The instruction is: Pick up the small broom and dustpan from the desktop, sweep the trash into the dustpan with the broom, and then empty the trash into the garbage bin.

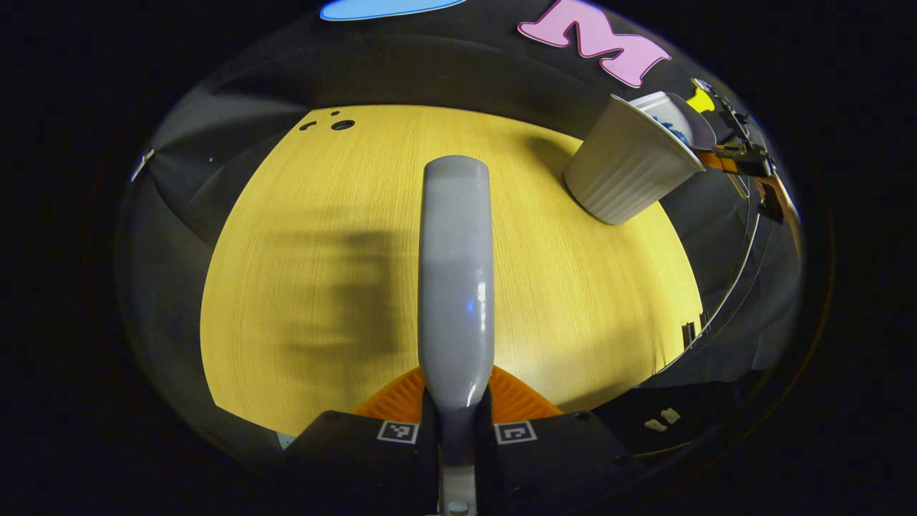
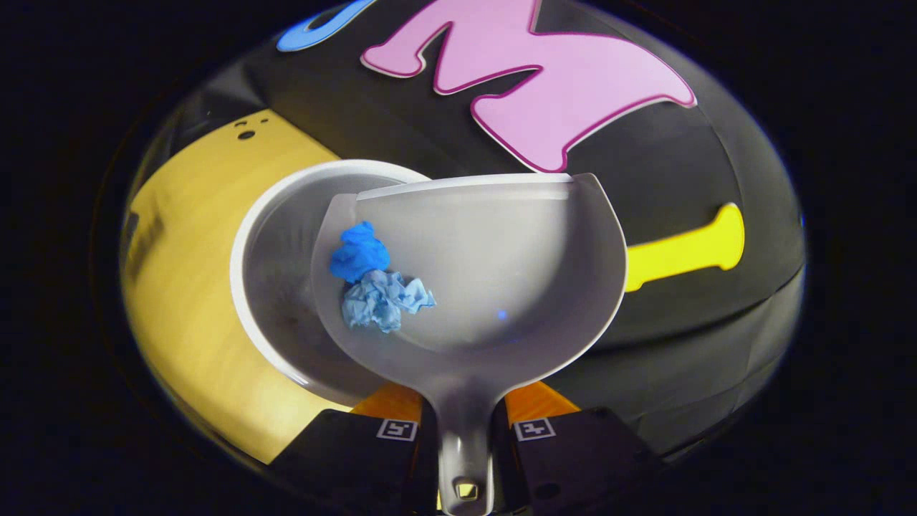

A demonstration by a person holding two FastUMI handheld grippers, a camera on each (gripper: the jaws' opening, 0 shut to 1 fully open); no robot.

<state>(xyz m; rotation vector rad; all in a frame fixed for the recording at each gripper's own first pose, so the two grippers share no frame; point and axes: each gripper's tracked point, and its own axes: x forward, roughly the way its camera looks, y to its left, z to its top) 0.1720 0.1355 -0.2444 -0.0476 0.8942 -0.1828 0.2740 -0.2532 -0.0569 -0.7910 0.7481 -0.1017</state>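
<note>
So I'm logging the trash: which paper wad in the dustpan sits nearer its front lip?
The bright blue wad; the paler, crumpled one lies behind it, closer to the dustpan handle.

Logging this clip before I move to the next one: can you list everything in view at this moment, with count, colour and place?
broom: one, grey, handle clamped in the left gripper, held above the desktop.
dustpan: one, grey, handle clamped in the right gripper, held over the bin's mouth.
trash: two crumpled wads, one bright blue, one pale blue, touching, on the left side of the dustpan.
garbage bin: one, white, ribbed, on the desktop's far right.
desktop: one, yellow wood grain, with small dark holes at a far corner.
left gripper: one, closed on the broom handle.
right gripper: one, closed on the dustpan handle.
</note>
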